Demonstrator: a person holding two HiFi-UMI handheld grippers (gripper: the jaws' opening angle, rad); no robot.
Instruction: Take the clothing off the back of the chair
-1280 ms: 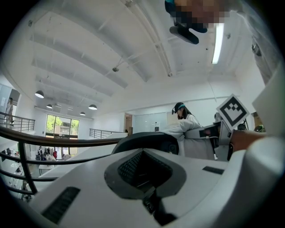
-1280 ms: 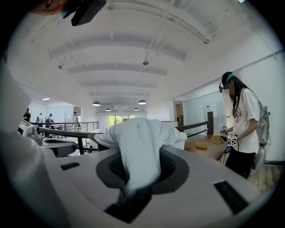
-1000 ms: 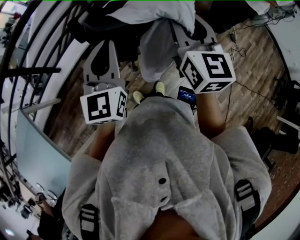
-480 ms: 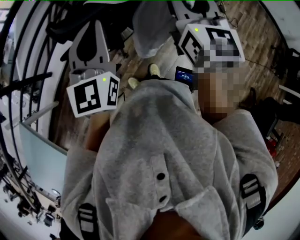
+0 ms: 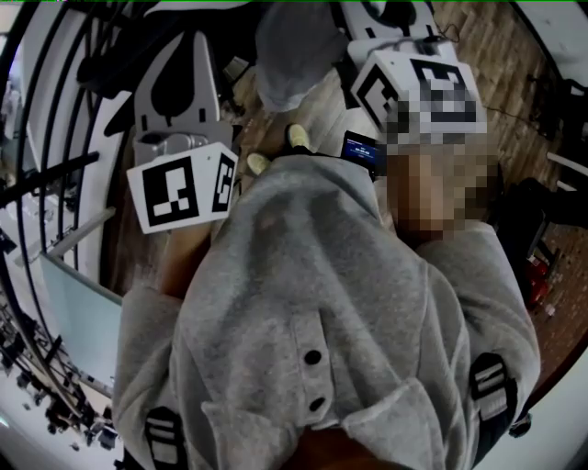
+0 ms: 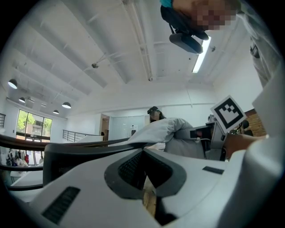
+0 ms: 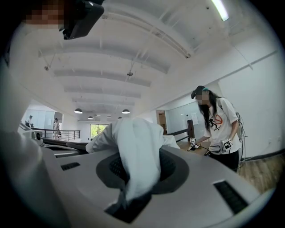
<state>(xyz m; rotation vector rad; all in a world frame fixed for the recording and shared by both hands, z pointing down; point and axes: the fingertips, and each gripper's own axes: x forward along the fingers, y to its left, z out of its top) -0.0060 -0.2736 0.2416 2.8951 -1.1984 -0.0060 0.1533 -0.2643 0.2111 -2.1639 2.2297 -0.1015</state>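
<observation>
A pale grey-white garment (image 7: 133, 142) is pinched between the jaws of my right gripper (image 7: 133, 156) and trails off ahead of them. In the head view the same garment (image 5: 292, 50) hangs at the top centre, next to the right gripper (image 5: 384, 11), whose marker cube (image 5: 418, 84) is partly blurred. My left gripper (image 5: 191, 41) points away at the left, its jaws together with nothing in them. From the left gripper (image 6: 143, 155) view the garment (image 6: 162, 130) drapes off to the right. Dark chair parts (image 5: 119, 50) show at the top left.
A curved railing (image 5: 37, 174) and a glass panel (image 5: 69, 307) run along the left. The floor is wood planks (image 5: 501, 55) with cables on it. Another person (image 7: 219, 129) holding grippers stands to the right. A small lit screen (image 5: 361, 150) sits near my feet.
Both grippers moved sideways together and slightly up. The garment came along in the right gripper, and the chair slid towards the top edge of the head view.
</observation>
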